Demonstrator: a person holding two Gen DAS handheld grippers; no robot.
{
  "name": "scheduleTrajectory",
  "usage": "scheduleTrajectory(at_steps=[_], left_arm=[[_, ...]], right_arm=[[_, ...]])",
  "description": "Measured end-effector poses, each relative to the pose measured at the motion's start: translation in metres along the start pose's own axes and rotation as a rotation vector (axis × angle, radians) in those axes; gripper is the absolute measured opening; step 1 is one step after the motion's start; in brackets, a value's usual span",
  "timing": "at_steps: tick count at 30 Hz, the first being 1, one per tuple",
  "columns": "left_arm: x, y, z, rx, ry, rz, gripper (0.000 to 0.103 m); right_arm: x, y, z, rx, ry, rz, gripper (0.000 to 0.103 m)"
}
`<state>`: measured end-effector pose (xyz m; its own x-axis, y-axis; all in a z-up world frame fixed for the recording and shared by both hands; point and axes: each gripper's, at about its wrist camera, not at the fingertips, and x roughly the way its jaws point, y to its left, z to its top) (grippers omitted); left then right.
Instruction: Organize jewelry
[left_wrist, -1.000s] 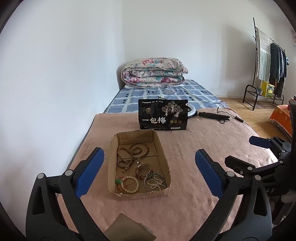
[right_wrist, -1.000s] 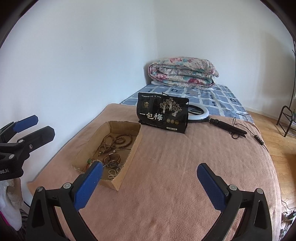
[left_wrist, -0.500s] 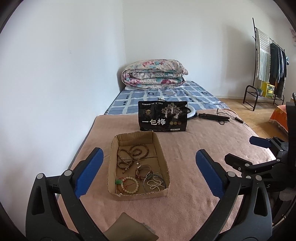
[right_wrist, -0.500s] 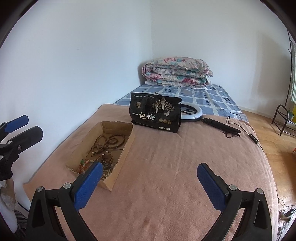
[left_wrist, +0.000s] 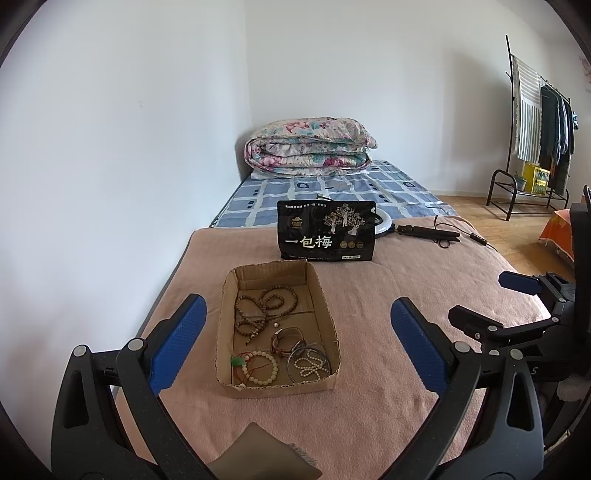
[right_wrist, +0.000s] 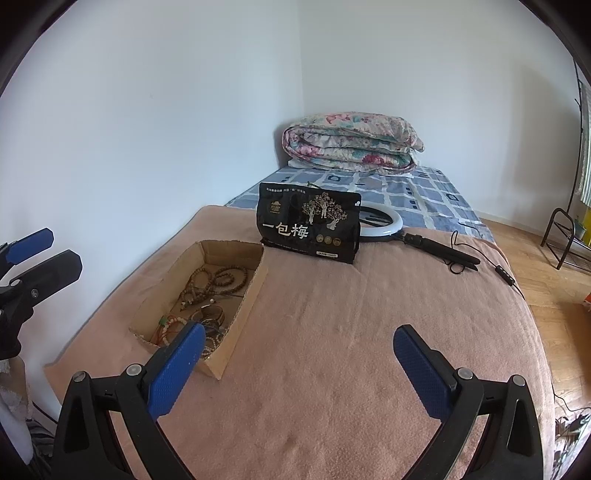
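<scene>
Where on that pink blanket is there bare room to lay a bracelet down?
The wide pink blanket stretch right of the cardboard box and in front of the black snack bag is bare. Inside the box, the near end is crowded with bracelets.

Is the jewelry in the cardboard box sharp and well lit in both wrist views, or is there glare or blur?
Left wrist view: cardboard box evenly daylit, beads crisp, no glare; fisheye bends the edges. Right wrist view: sharp too, but the right hand-held gripper has one finger covering the box's near corner.
</scene>
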<state>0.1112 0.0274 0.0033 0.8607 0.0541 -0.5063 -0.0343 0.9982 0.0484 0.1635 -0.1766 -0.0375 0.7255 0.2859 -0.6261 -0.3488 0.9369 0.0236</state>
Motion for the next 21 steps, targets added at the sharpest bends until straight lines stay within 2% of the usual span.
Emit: scheduleTrajectory(at_steps=[21], left_arm=[[-0.0005,-0.0006,0.0002,0.000,0.000,0.000,0.102]], right_arm=[[0.0011,0.0020,-0.0027,-0.017,0.012,-0.003,0.103]])
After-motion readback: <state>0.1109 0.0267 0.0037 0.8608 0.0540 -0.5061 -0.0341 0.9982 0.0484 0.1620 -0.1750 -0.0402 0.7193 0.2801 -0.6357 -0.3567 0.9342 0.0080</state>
